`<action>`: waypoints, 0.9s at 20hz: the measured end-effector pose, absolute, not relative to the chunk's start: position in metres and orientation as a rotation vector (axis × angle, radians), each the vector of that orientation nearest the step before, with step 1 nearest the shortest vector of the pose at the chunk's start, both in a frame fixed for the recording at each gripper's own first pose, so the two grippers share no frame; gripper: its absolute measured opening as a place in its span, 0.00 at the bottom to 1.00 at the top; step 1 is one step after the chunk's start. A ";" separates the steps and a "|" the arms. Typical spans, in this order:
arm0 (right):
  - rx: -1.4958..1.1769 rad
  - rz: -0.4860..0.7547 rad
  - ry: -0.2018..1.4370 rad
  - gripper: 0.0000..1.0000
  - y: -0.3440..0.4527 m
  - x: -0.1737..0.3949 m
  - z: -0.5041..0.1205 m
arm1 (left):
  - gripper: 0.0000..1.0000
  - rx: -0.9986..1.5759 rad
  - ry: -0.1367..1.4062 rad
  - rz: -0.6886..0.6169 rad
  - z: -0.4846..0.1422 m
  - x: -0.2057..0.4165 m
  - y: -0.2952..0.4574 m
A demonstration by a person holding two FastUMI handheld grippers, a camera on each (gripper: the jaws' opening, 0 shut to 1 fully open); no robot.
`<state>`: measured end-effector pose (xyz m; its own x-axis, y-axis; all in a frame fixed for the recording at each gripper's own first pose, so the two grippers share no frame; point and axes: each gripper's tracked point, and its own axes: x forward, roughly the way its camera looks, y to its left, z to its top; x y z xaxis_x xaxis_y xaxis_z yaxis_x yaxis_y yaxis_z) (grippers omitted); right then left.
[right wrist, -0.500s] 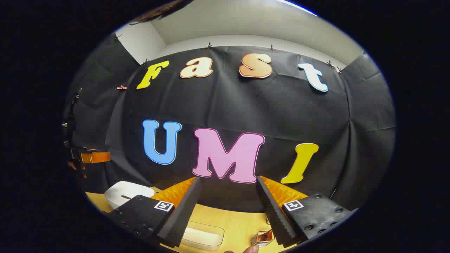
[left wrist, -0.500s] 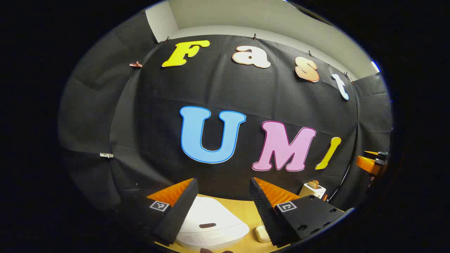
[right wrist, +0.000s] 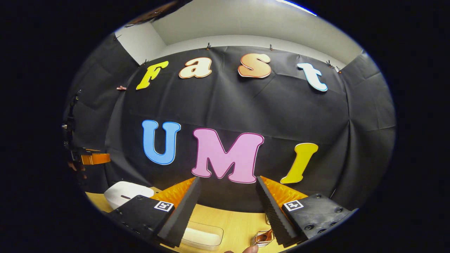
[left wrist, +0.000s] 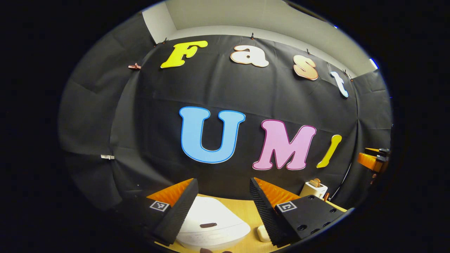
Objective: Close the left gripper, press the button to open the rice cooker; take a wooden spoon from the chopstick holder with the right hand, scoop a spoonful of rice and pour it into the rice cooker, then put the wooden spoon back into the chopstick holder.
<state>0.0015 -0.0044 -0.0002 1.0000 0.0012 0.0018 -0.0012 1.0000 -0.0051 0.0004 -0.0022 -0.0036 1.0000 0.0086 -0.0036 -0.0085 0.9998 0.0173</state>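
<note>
Rice cooker (left wrist: 211, 225) below, between spread left gripper (left wrist: 222, 207) fingers (left wrist: 177, 211).

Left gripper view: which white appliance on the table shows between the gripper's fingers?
The rice cooker, low and domed, with its lid down; the toaster is boxy and stands farther right and back.

A black cloth (right wrist: 281, 112) covers the booth's back wall, creased and wrinkled, and it wraps round onto both sides of the frame. Small clips (right wrist: 209, 45) pin its top edge along a pale wall (right wrist: 246, 39) that rises above it. A light ceiling (right wrist: 246, 17) fills the top of the frame, with a bright strip of light (right wrist: 299, 6) at its upper right. A white wall corner (left wrist: 160, 23) shows at upper left. Along the bottom of the frame runs a light wooden desk (right wrist: 239, 225).
</note>
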 end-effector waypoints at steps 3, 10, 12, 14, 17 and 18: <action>0.001 0.003 0.002 0.97 -0.005 0.002 -0.002 | 0.95 0.011 0.007 0.012 -0.003 0.001 -0.001; -0.007 -0.003 0.002 0.97 -0.006 0.003 -0.003 | 0.92 -0.012 0.021 -0.013 -0.007 0.005 -0.004; -0.010 -0.005 0.003 0.97 -0.006 0.004 -0.003 | 0.67 -0.019 0.020 -0.027 -0.006 0.006 -0.005; -0.013 -0.009 0.005 0.97 -0.006 0.003 -0.004 | 0.47 -0.026 0.037 -0.053 -0.011 0.011 -0.008; -0.019 -0.015 0.008 0.97 -0.008 0.003 -0.005 | 0.07 -0.016 0.087 -0.004 -0.028 0.020 0.008; -0.020 -0.016 0.007 0.97 -0.008 0.003 -0.005 | 0.05 -0.012 0.109 0.001 -0.036 0.024 0.011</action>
<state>0.0026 -0.0080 -0.0049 0.9998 -0.0161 -0.0073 0.0159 0.9997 -0.0197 0.0245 0.0107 -0.0356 0.9940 0.0008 -0.1092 -0.0021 0.9999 -0.0118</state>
